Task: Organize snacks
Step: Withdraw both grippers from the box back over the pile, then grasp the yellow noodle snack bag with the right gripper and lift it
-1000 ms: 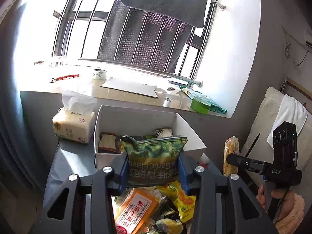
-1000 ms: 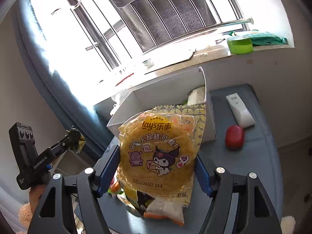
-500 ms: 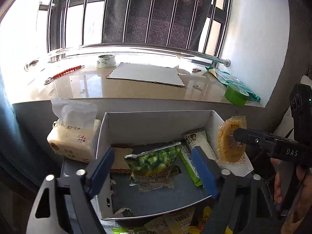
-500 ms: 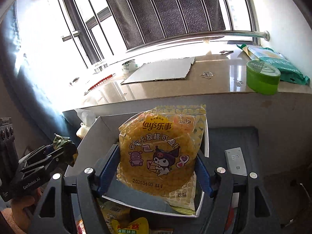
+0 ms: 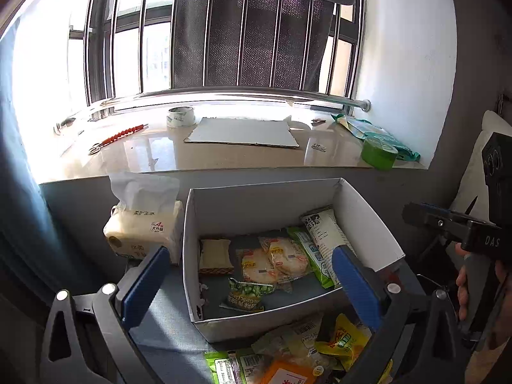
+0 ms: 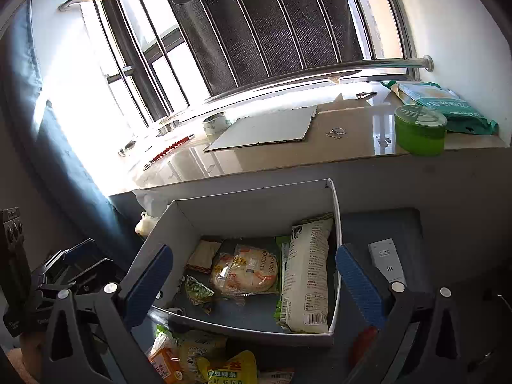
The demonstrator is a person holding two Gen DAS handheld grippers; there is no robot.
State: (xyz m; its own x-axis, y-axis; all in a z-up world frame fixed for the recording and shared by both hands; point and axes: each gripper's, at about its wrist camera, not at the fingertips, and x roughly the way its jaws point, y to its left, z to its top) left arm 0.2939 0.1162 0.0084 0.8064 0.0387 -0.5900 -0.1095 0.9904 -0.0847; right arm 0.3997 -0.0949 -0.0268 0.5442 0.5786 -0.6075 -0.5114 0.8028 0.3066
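At the bottom of both wrist views, a loose pile of snack packets [image 5: 307,352] lies on the table [image 5: 166,320], pressed against the near wall of the white box [image 5: 364,217]. The left gripper [image 5: 252,284] and the right gripper [image 6: 252,284] both hang over that near wall with fingers spread wide and nothing between them.

The likely trouble sits right here: the pile is crowded and overlapping, so spread fingers coming down could pinch two slippery packets at once, or catch the box's thin near wall and shove the light box back toward the windowsill [image 5: 224,156]. The two grippers are near each other over the same pile and could knock together.

Inside the box, the green pea bag [image 5: 248,294], a yellow chip bag [image 6: 246,272] and a tall white bag [image 6: 307,275] leave bare floor in the lower middle. Left of the box a tissue pack [image 5: 144,227] blocks that side; to its right, in the right wrist view, a white remote [image 6: 387,262] narrows the open strip of table.
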